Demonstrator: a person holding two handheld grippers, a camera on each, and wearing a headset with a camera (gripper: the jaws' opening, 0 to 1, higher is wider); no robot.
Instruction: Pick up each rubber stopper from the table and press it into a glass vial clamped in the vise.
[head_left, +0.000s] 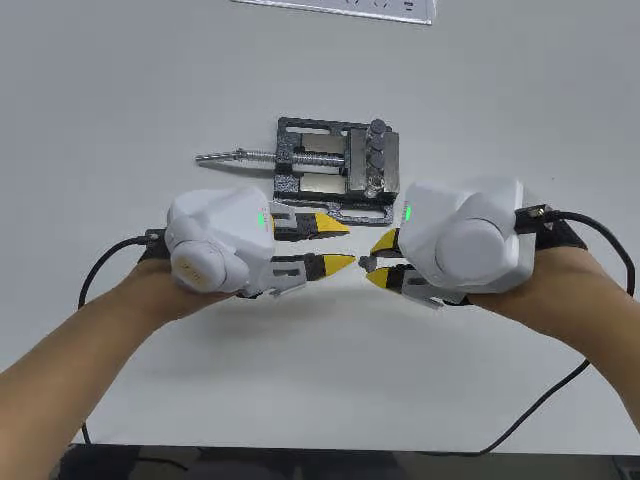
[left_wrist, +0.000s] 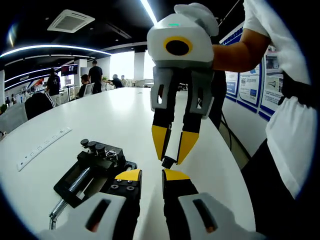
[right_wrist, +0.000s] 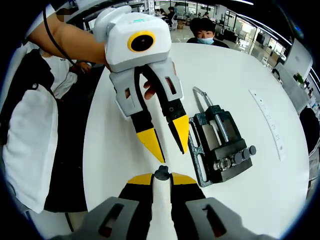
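Note:
A black vise (head_left: 318, 170) lies on the white table and clamps a row of glass vials (head_left: 377, 155). Several vials carry dark stoppers, and the nearest one (right_wrist: 222, 164) looks uncapped. My right gripper (head_left: 372, 262) hovers in front of the vise, shut on a small dark rubber stopper (right_wrist: 161, 173), which is also seen in the left gripper view (left_wrist: 168, 161). My left gripper (head_left: 343, 244) faces it tip to tip, open and holding nothing. Its yellow tips (right_wrist: 160, 156) hang just short of the stopper.
The vise's screw handle (head_left: 235, 156) sticks out to the left. A white ruler-like strip (right_wrist: 270, 125) lies beyond the vise near the far table edge. People sit at the far end of the long table (left_wrist: 115, 115). Cables (head_left: 560, 390) trail from both grippers.

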